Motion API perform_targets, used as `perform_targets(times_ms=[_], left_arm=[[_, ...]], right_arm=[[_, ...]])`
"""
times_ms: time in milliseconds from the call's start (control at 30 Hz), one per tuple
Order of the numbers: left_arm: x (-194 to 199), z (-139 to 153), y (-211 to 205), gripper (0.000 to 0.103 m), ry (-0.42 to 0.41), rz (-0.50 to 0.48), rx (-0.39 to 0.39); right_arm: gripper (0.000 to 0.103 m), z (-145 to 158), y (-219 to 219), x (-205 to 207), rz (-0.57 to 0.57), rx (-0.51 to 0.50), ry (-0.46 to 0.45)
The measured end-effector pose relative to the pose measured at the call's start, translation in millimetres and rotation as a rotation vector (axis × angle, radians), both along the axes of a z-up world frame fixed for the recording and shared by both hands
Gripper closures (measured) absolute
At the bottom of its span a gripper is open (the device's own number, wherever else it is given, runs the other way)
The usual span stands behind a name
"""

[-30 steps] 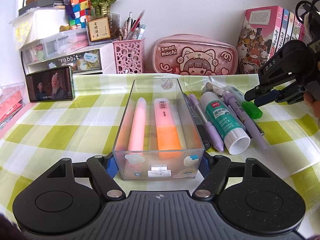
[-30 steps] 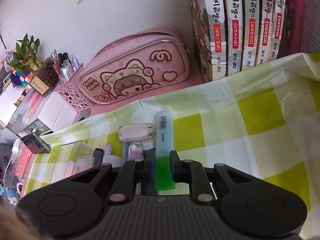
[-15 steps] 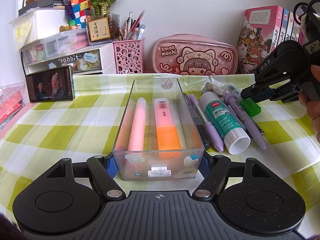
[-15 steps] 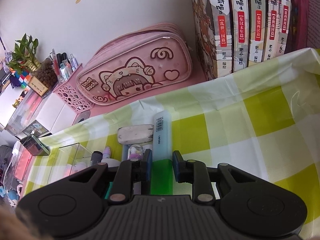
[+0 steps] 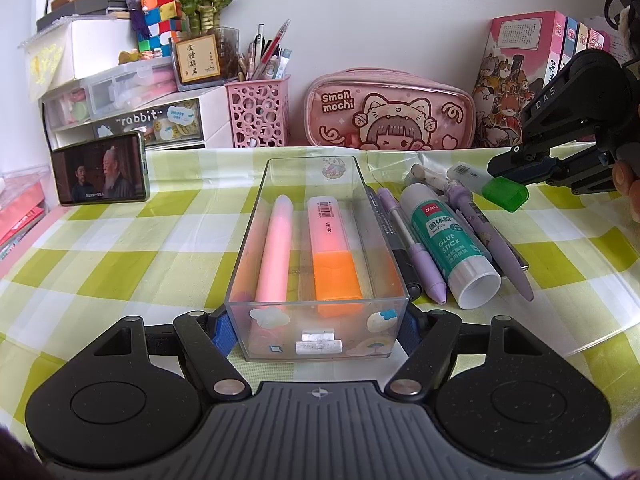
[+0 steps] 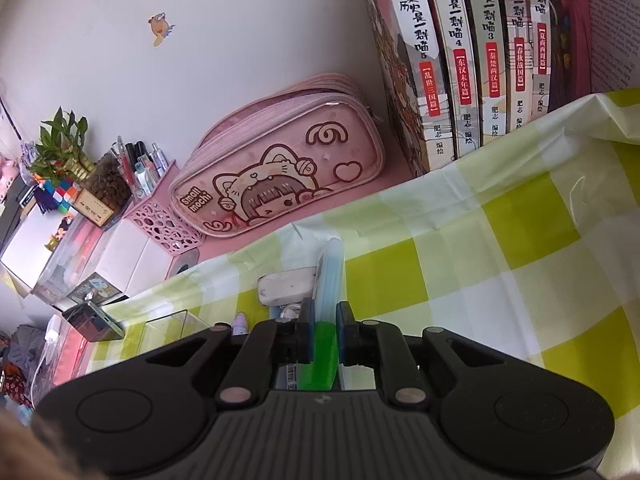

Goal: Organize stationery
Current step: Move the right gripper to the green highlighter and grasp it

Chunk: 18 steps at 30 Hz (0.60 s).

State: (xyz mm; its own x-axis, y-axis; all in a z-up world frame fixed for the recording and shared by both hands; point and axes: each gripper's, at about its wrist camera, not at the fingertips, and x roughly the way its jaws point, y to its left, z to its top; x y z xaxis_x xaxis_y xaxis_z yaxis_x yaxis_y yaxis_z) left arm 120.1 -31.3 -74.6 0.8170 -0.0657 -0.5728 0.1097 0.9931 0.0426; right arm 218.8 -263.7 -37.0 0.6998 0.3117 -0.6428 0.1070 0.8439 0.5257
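Note:
A clear plastic box (image 5: 312, 159) stands on the checked cloth with a pink pen (image 5: 274, 248) and an orange highlighter (image 5: 332, 256) inside. My left gripper (image 5: 316, 332) is shut on the box's near end, one blue pad on each side wall. To the right lie a glue stick (image 5: 448, 240), purple pens (image 5: 416, 256) and a black marker. My right gripper (image 6: 322, 334), also seen from the left wrist (image 5: 516, 168), is closing tight on the green highlighter (image 6: 320, 360), pads pressing its green cap (image 5: 505, 194). The highlighter's pale body points away, tilted on edge beside a white eraser (image 6: 286, 288).
A pink pencil case (image 5: 390, 114) and a row of books (image 6: 460, 60) stand against the wall. A pink pen cup (image 5: 258, 118), drawers (image 5: 132, 116) and a propped phone (image 5: 102, 168) sit at the back left. A person's fingers (image 5: 628, 184) show at the right edge.
The right gripper's jaws have closed onto the green highlighter's cap. The highlighter has rolled onto its edge and its cap end has risen a little. The left gripper and the box have not moved.

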Motion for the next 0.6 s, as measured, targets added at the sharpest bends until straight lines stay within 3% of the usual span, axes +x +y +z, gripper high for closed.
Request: perform_targets(times_ms=[367,400,467,600], left_arm=[[-0.1,-0.1,0.2,0.03,0.0,-0.001,0.0],[-0.1,-0.1,0.1,0.03,0.0,-0.001,0.0],[-0.1,-0.1,0.1,0.03,0.0,-0.001,0.001],[-0.5,-0.1,0.4,0.03,0.0,-0.001,0.0]], right_arm=[[0.088,23.5,21.3,-18.8,0.061,0.076,-0.05],[0.094,22.7,23.1,-19.3,0.068,0.085,-0.046],[0.093,21.1,25.6,-20.5,0.082,0.121,-0.038],[0.093,18.9,37.2,-17.9,0.11,0.03,-0.026]])
